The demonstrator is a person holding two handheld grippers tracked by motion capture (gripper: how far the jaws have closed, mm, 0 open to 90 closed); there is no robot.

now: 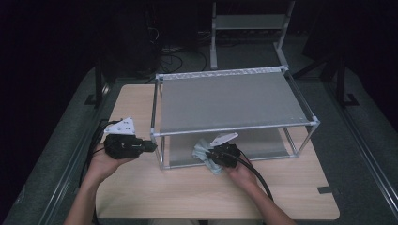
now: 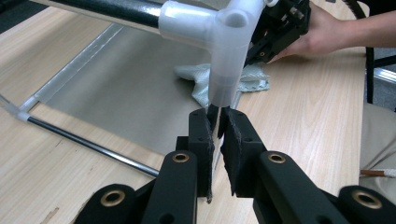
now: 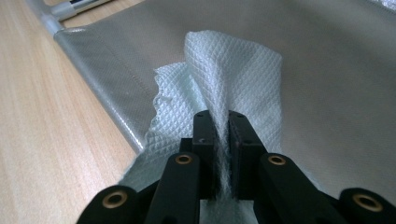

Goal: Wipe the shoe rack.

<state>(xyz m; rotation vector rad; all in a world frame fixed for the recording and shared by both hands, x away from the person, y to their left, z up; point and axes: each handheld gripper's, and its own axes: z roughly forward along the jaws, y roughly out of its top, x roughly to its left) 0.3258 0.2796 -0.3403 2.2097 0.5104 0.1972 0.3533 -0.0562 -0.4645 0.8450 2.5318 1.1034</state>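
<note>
Right fingers clamp the cloth on the rack's lower shelf; left fingers clamp the rack's front post.

In the high view the right gripper [image 1: 224,154] sits at the front edge of the lower shelf [image 1: 267,143], its fingers [image 3: 205,135] pinched together on a bunched fold of the white cloth [image 3: 233,79], which spreads from them toward 12 o'clock onto the grey shelf. The left gripper [image 1: 151,146], at 9 o'clock from the cloth, grips the rack's thin front-left post [image 2: 213,114] just below the white corner joint [image 2: 224,42], steadying the rack [image 1: 230,98] on the tabletop [image 1: 141,187]. Any wiping stroke likely falls to the right hand.
</note>
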